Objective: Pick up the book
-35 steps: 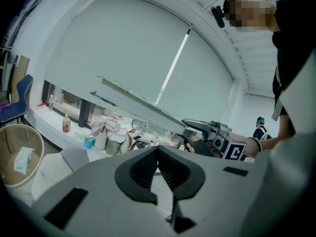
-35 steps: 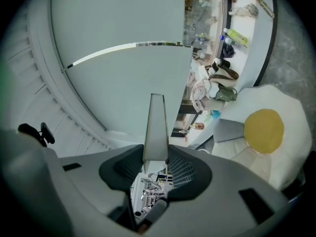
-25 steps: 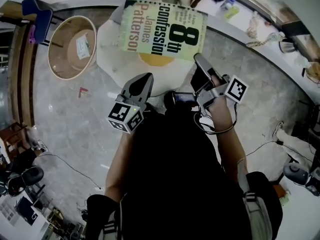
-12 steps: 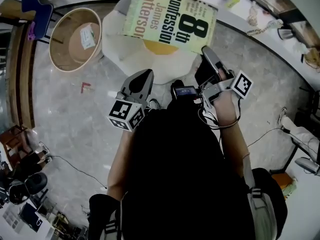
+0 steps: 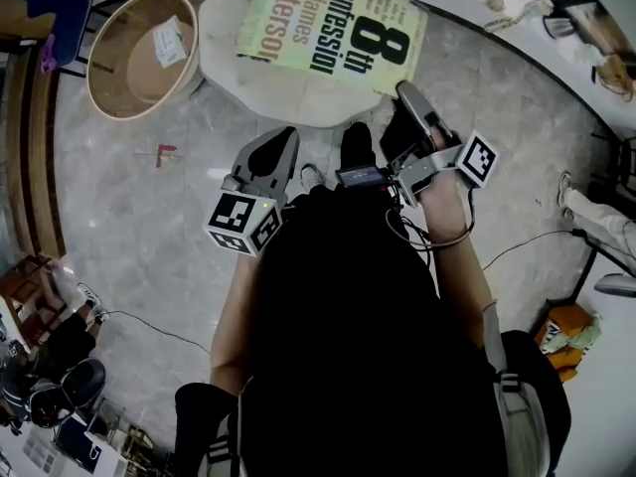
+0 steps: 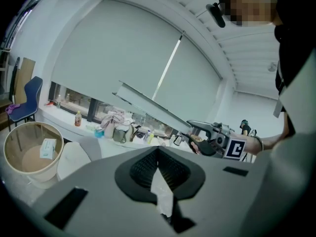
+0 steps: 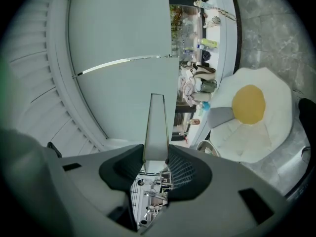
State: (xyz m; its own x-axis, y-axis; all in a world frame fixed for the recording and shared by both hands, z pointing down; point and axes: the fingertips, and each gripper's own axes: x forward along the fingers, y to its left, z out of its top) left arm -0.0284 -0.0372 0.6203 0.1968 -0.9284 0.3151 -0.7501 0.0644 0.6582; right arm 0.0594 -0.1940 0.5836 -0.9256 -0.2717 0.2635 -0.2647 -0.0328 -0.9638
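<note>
Above the egg-shaped cushion (image 5: 298, 102) the book (image 5: 333, 28) is in the air | right gripper (image 7: 155, 158) clamps its near edge, jaws about half apart | left gripper (image 6: 158, 149) closed, empty | advice: squeeze firmly, hold cover level, since a one-edge grip may sag | unclear: book's far corner cut off in head view.

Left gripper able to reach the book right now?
Likely yes: the book, clamped by the right gripper, hangs in open air ahead of the left gripper, nothing between. Left jaws look shut, though.
</note>
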